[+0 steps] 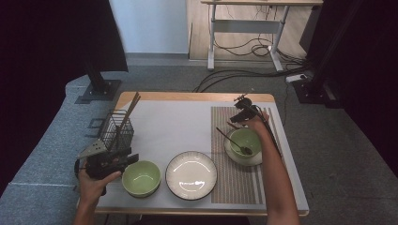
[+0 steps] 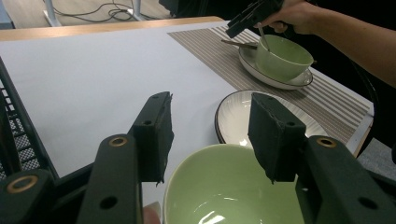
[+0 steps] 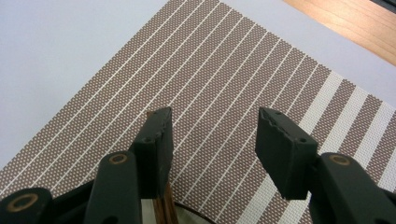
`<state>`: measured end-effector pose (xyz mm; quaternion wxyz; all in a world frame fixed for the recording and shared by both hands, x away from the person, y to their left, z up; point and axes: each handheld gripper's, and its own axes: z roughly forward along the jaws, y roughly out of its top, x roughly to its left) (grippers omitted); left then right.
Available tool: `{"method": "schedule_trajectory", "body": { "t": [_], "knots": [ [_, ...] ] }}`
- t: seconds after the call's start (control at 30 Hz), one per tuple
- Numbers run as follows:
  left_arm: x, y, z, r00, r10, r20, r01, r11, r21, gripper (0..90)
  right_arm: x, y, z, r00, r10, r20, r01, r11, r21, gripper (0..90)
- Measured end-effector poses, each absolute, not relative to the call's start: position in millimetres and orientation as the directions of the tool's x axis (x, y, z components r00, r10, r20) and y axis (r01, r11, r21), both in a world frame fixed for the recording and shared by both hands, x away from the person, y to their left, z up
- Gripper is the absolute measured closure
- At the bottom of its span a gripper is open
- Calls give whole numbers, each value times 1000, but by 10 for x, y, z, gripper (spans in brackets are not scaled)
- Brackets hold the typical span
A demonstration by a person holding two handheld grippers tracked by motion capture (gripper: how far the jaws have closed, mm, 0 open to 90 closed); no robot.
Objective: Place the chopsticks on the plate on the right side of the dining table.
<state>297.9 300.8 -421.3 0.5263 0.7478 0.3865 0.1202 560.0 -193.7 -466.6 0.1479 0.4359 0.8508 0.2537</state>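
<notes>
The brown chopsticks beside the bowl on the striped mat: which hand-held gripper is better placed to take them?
Right, probably. The right hand-held gripper hovers open just over the brown chopsticks on the striped mat. The left hand-held gripper is across the table, above another green bowl.

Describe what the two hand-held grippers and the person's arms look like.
Both are black. The left hand-held gripper has two flat jaws with rough dark pads, brass-ringed pivot holes and a grey three-cornered plate on top. The right hand-held gripper is built the same, with ridged pads. Both forearms are bare; no sleeves show.
</notes>
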Motion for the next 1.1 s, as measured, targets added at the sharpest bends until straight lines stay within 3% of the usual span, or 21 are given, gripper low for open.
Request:
{"method": "schedule_trajectory", "body": {
  "t": [1.1],
  "knots": [
    [2978, 3008, -4213, 674, 703, -229, 452, -147, 880, 498, 5596, -1938, -4711, -582, 812, -42, 676, 512, 530, 463]
  ]
}}
